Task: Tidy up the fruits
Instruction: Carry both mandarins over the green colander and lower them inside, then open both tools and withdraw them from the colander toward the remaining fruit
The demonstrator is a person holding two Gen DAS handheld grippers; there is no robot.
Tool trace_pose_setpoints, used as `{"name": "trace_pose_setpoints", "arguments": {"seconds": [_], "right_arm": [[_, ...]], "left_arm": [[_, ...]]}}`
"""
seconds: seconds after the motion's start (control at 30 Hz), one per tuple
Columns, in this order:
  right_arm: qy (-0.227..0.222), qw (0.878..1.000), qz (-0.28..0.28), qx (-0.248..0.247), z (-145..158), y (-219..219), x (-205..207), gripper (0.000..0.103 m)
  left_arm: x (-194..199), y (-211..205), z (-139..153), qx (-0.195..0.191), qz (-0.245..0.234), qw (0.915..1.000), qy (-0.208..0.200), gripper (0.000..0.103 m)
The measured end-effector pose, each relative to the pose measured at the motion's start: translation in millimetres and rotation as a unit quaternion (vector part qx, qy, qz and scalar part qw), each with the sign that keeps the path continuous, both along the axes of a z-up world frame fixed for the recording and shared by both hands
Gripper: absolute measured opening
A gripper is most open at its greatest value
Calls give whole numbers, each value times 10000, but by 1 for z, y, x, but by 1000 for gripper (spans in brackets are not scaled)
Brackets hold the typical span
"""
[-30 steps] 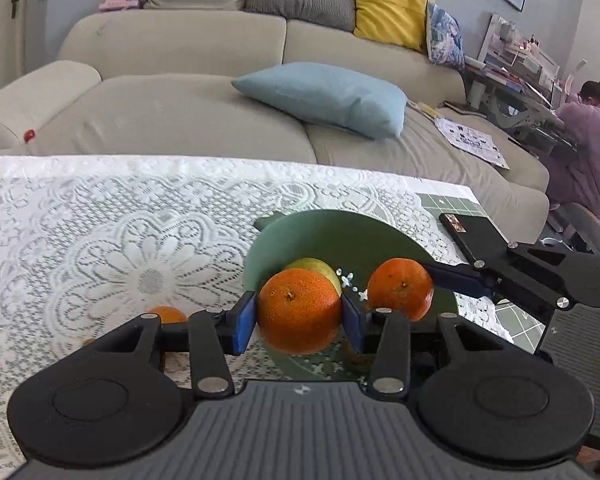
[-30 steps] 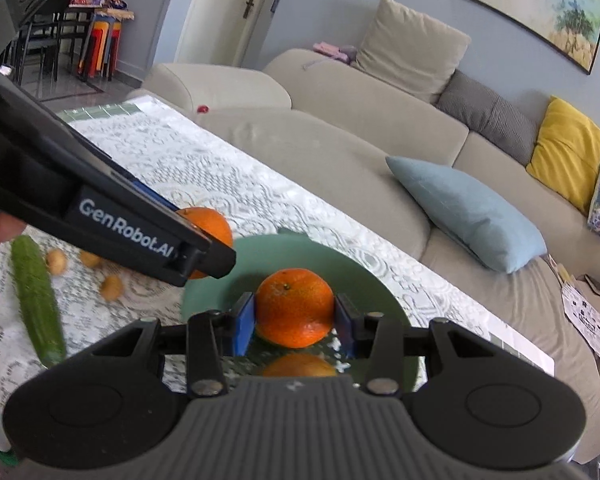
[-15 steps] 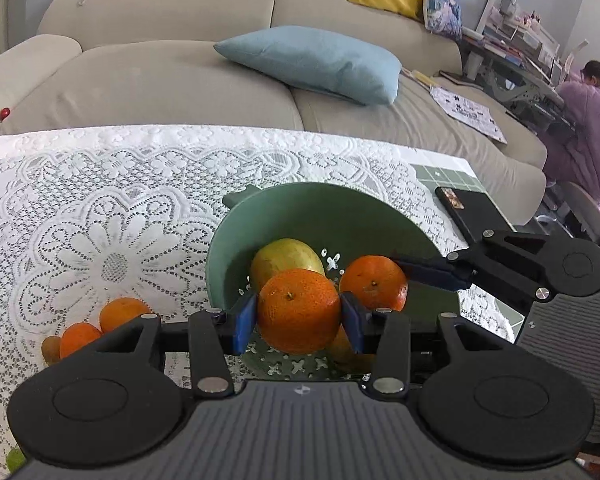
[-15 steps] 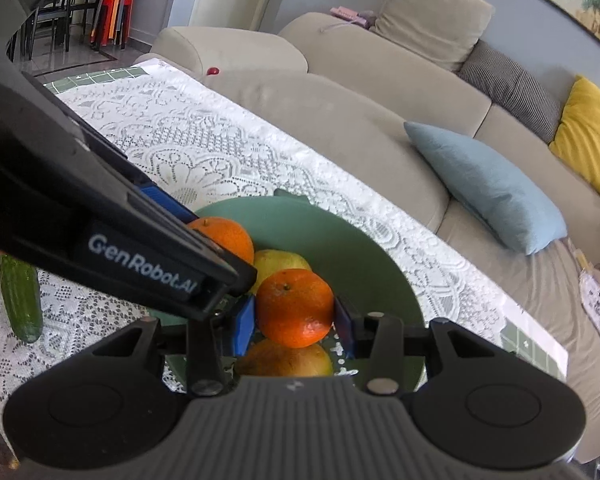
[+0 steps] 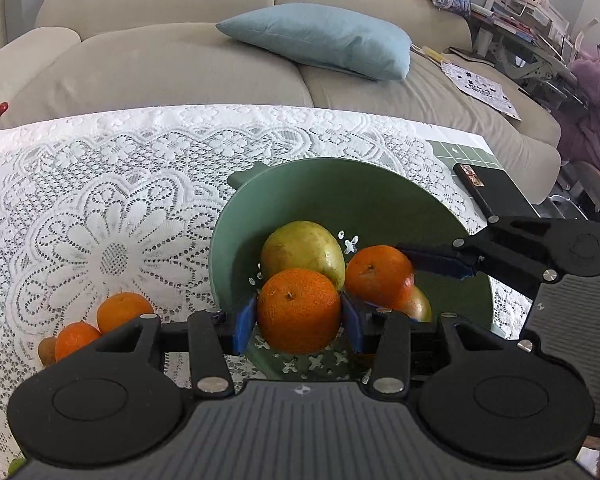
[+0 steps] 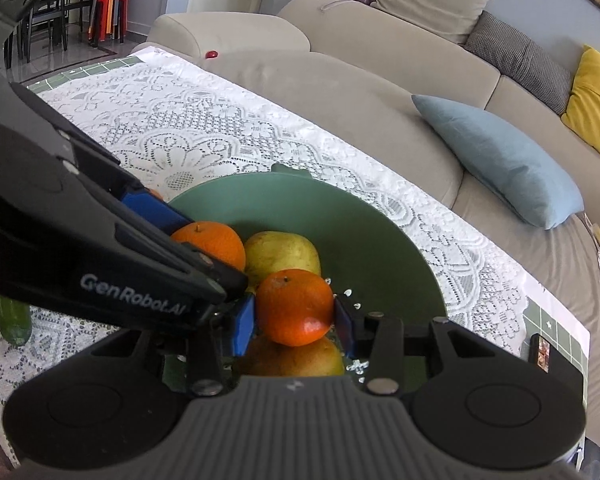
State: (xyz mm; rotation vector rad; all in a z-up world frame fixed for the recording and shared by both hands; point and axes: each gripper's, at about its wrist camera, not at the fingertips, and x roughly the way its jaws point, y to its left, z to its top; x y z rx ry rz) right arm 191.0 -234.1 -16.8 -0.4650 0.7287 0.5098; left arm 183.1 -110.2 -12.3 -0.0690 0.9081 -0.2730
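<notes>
Hidden: the lower pear (image 6: 296,358) sits under the right gripper's orange, half covered by it and the gripper body; in the left view only a sliver of it shows. The brown fruit (image 5: 47,350) at the table's left is cut off by the left gripper's body, so its kind is unclear.
Bowl: the green bowl (image 5: 352,192) on the lace tablecloth (image 5: 112,200) holds an upper pear (image 5: 302,250) and the lower pear.
Left gripper (image 5: 299,320): closed on the left orange (image 5: 299,310), at the bowl's near edge, just in front of the upper pear.
Right gripper (image 6: 295,320): closed on the right orange (image 6: 294,306), held over the lower pear inside the bowl.
Left view only: two loose oranges (image 5: 100,322) on the cloth beside the bowl.
Right view only: a cucumber (image 6: 12,318) at the left edge, mostly behind the left gripper.
</notes>
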Motion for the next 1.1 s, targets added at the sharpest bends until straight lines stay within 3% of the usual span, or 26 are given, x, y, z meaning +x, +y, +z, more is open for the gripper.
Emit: {"name": "trace_pose_setpoints", "arguments": {"seconds": [0.53, 0.73, 0.87, 0.97, 1.1], "right_arm": [[111, 9999, 27, -92, 0, 3, 8, 43], [-17, 9998, -21, -183, 8, 3, 7, 54], [-119, 9998, -62, -172, 13, 1, 4, 60], [-237, 9995, -68, -172, 18, 3, -1, 71], [-447, 9987, -107, -219, 23, 8, -9, 73]], "left_arm": [[-2, 3, 1, -92, -12, 9999, -64, 58], [-7, 6, 7, -201, 33, 9997, -116, 67], [-12, 9, 13, -247, 81, 9995, -200, 67], [-18, 14, 18, -322, 118, 9990, -294, 68], [-27, 21, 24, -316, 235, 9983, -435, 68]]}}
